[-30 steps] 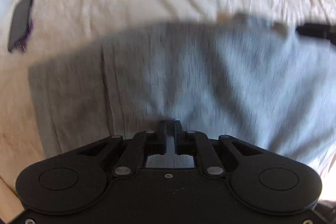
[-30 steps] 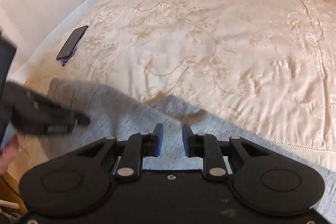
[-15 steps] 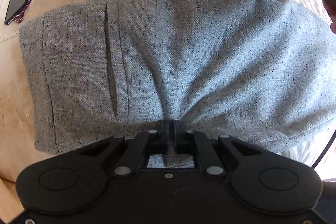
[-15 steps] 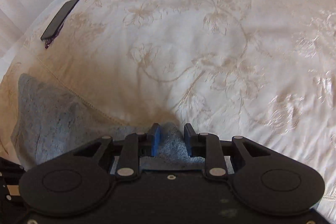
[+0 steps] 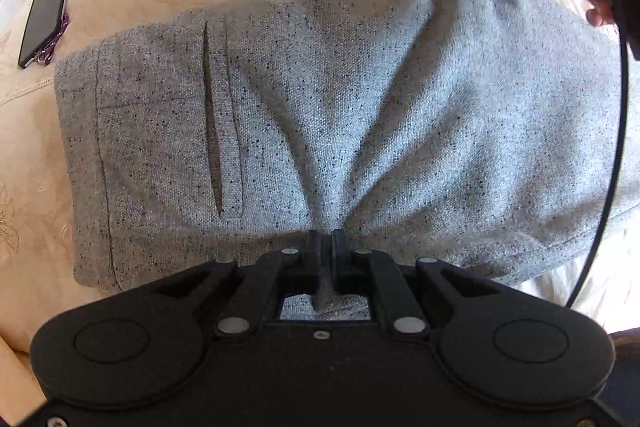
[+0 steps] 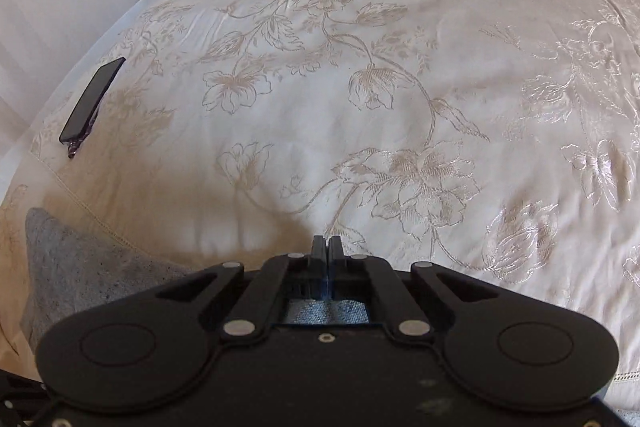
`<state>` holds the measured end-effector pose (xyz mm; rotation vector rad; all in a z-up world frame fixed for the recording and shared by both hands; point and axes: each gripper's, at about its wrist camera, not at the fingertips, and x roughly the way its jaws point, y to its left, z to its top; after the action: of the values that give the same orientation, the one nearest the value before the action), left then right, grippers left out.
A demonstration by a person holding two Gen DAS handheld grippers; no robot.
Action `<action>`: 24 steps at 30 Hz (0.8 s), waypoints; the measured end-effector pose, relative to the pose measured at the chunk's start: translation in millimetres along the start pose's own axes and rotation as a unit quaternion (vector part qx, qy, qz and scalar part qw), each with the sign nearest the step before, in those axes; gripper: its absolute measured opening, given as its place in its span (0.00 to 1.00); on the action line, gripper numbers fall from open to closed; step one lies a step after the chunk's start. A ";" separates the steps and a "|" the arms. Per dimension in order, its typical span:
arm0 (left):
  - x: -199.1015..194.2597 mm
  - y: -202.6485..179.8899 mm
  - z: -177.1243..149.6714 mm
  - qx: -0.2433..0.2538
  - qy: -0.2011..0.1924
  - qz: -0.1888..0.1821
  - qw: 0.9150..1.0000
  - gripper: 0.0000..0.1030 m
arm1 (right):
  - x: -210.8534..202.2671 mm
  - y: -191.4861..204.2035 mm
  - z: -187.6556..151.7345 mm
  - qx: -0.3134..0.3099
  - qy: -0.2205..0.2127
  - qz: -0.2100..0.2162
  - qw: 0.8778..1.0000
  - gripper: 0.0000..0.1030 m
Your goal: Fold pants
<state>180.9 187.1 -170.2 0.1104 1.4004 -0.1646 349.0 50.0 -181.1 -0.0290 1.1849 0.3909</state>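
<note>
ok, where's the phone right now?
The phone lies flat on the bedspread at far left in both wrist views, near the bed's edge, just beyond the grey pants and clear of them.

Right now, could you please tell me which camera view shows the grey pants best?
The left wrist view: the grey pants fill it, showing pocket slit, hem seam and gathered folds. The right wrist view shows only a corner at lower left and a scrap behind the fingers.

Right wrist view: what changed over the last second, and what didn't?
The right gripper came down from above the bedspread and shut on the grey pants. The left gripper stayed clamped on them; the phone did not move.
</note>
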 end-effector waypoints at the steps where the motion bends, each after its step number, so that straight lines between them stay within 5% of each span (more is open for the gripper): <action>1: -9.0 1.3 3.5 0.007 -0.005 0.006 1.000 0.14 | -2.0 -2.5 -0.2 0.003 -0.004 0.007 1.000 0.11; 3: -39.6 6.6 14.6 0.025 -0.054 0.026 0.998 0.14 | -21.2 -8.6 -2.5 0.024 -0.039 -0.003 0.999 0.26; 5: -61.2 14.6 29.6 0.027 -0.106 0.045 0.993 0.15 | -42.1 -11.9 -7.3 0.033 -0.064 -0.014 0.997 0.28; 7: -62.9 21.7 49.0 0.014 -0.125 0.059 0.990 0.28 | -57.7 -11.2 -17.6 0.038 -0.063 -0.017 0.997 0.28; 10: -35.6 39.3 67.5 -0.014 -0.104 0.087 0.991 0.33 | -66.0 -3.4 -39.8 0.047 -0.049 -0.014 0.998 0.28; 14: 17.9 71.6 48.9 -0.046 -0.023 0.144 0.988 0.34 | -34.9 9.6 -52.8 0.022 -0.016 -0.045 0.999 0.28; 20: -13.4 56.0 40.7 -0.015 -0.064 0.153 0.986 0.26 | -8.0 4.3 -30.9 0.040 -0.047 -0.087 0.994 0.26; 24: -40.8 28.5 31.3 0.013 -0.108 0.075 0.991 0.26 | -53.5 17.8 -54.8 0.042 -0.059 -0.022 0.997 0.28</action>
<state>209.8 211.7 -125.3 0.2126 1.1693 -0.0664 277.4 39.1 -150.5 0.0400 1.0808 0.2989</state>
